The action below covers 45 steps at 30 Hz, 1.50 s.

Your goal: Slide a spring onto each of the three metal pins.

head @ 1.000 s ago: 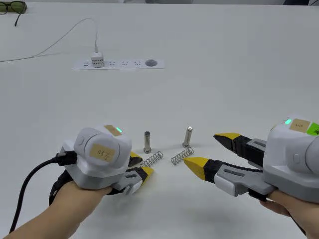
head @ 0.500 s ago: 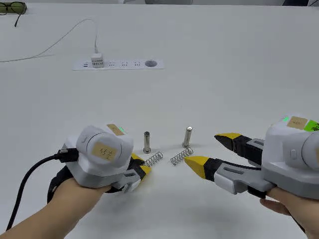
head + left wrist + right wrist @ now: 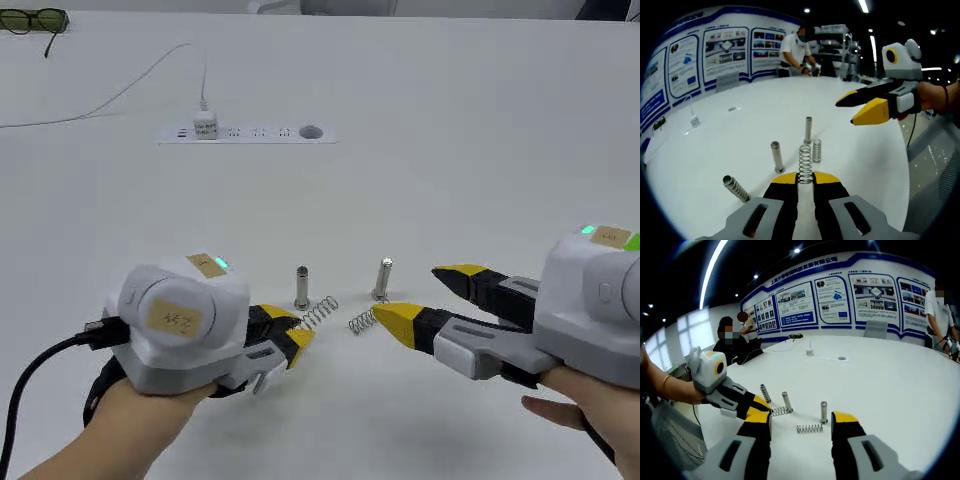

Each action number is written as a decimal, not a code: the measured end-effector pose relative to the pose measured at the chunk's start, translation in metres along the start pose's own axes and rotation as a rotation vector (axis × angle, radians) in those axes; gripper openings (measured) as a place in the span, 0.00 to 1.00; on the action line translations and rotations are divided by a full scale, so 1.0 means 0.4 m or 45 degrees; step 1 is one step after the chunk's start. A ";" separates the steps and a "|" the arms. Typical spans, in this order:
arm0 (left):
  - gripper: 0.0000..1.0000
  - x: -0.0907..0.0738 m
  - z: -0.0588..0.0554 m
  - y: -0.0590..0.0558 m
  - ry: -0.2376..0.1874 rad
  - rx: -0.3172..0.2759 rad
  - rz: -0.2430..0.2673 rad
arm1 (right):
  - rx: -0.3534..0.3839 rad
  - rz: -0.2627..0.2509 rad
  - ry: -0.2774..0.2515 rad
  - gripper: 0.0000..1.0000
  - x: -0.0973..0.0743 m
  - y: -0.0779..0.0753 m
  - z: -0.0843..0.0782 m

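Two jaws of the left gripper (image 3: 805, 176) are pinched shut on the near end of a spring (image 3: 805, 159). The rest of the spring sticks out in front. The right gripper (image 3: 425, 296) hangs with its jaws wide apart and nothing in them. A second spring (image 3: 362, 321) lies loose on the white table (image 3: 480, 150), just by its lower tip.

Past the held spring stand two bare pins, the left pin (image 3: 302, 287) and the right pin (image 3: 385, 278). A third pin (image 3: 735, 186), off to the side, seems to have a spring on it.

I think the job now is to lift the held spring and tip its open end down over the top of the left pin, which is closest. Line the hole up straight, then let the spring slide down. Go slow, since a bump may knock the pin over.
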State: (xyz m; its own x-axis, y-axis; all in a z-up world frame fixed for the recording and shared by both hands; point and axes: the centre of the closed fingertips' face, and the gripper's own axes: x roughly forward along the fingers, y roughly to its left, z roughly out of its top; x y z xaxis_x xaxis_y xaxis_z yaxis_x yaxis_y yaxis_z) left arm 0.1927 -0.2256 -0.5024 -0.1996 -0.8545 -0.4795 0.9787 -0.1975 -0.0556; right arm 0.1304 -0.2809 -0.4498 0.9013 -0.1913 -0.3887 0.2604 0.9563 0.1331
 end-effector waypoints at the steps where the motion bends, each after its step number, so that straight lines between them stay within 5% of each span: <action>1: 0.10 -0.004 0.006 -0.001 -0.015 0.006 -0.001 | 0.006 0.014 -0.005 0.48 0.001 0.006 0.003; 10: 0.10 -0.056 0.051 -0.019 -0.139 -0.004 -0.006 | 0.098 0.120 -0.056 0.43 0.017 0.061 0.032; 13: 0.10 -0.069 0.063 -0.023 -0.171 -0.012 -0.004 | 0.208 0.174 -0.113 0.38 0.022 0.084 0.057; 18: 0.10 -0.092 0.093 -0.033 -0.274 -0.087 -0.024 | 0.239 0.196 -0.125 0.35 0.029 0.099 0.072; 33: 0.10 -0.134 0.135 -0.052 -0.390 -0.107 -0.020 | 0.429 0.345 -0.135 0.24 0.042 0.171 0.091; 45: 0.10 -0.150 0.148 -0.061 -0.431 -0.138 -0.031 | 0.596 0.429 -0.154 0.14 0.049 0.198 0.107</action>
State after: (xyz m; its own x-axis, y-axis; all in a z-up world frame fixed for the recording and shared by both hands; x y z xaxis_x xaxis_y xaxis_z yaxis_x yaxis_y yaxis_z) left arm 0.1780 -0.1981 -0.4207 -0.2099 -0.9645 -0.1605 0.9691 -0.1835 -0.1647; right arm 0.1836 -0.2185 -0.4080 0.9868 0.0563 -0.1517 0.0528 0.7744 0.6305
